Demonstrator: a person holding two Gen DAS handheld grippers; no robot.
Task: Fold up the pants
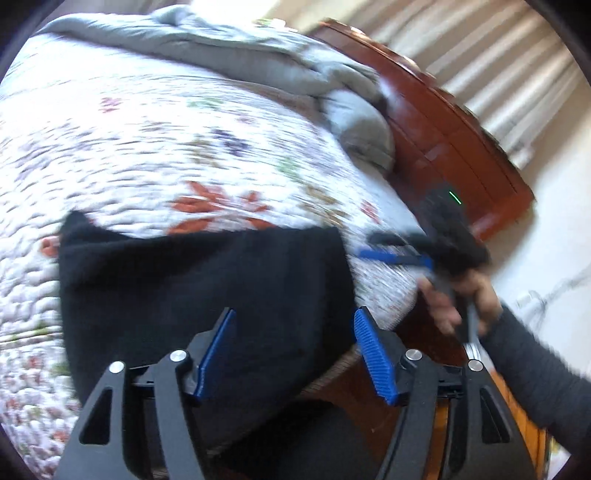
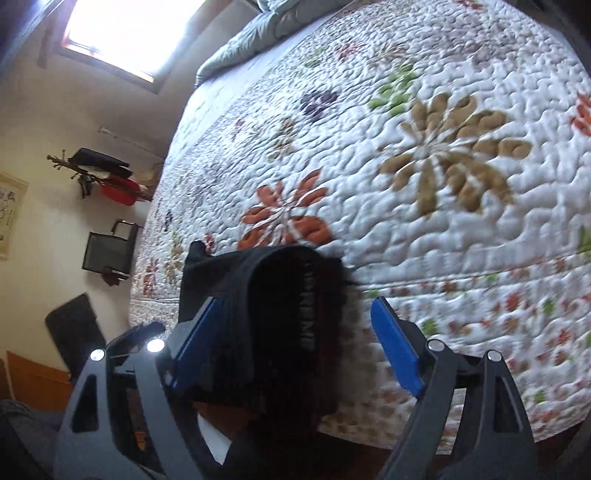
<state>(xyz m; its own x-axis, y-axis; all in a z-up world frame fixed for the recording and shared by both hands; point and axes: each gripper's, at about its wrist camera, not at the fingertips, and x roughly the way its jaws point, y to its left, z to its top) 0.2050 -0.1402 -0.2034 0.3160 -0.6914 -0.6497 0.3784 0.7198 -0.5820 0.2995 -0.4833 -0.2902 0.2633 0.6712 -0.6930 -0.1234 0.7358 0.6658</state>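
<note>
The black pants [image 1: 192, 295] lie in a dark folded bundle at the near edge of the bed, on the flowered quilt [image 1: 147, 147]. My left gripper [image 1: 293, 336] is open just above their near edge, its jaws apart with only cloth behind them. My right gripper shows in the left wrist view [image 1: 391, 249] to the right of the pants, blurred, held by a hand. In the right wrist view the pants [image 2: 280, 314] hang over the bed edge and my right gripper [image 2: 295, 325] is open around their folded end without pinching it.
A grey duvet [image 1: 258, 62] is bunched at the far end of the bed by a brown wooden headboard [image 1: 461, 147]. The quilt [image 2: 406, 166] fills the right wrist view. A wall with a window [image 2: 125, 33] and hung items [image 2: 107, 177] stands left.
</note>
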